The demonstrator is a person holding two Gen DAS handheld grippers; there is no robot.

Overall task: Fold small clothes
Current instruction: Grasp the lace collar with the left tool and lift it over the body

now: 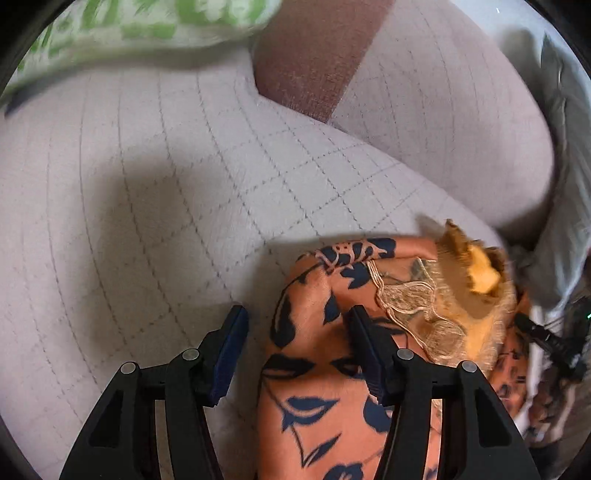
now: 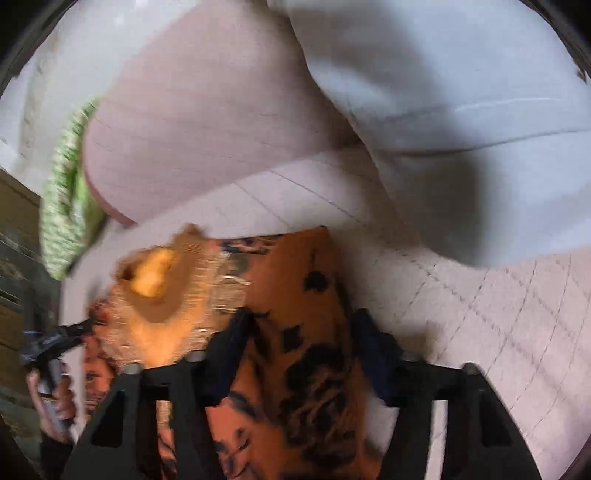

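Item: orange garment (image 1: 332, 387) with dark leaf print and lace trim, lying on a grey quilted sofa cushion (image 1: 147, 221). Left tongs (image 1: 295, 354): jaws apart, garment edge between them, grip uncertain. Right tongs (image 2: 301, 354): jaws straddling the fabric; blur prevents judging contact. Green-patterned cloth (image 1: 147, 22) lies far left.

right gripper (image 2: 301, 354) | jaws straddle orange floral garment (image 2: 295, 280) | quilted cover (image 2: 498, 295)

A pale quilted sofa seat (image 1: 147, 184) with grey stitching; a brown cushion (image 1: 314, 55) and a green-patterned pillow (image 1: 147, 22) lean at its back.
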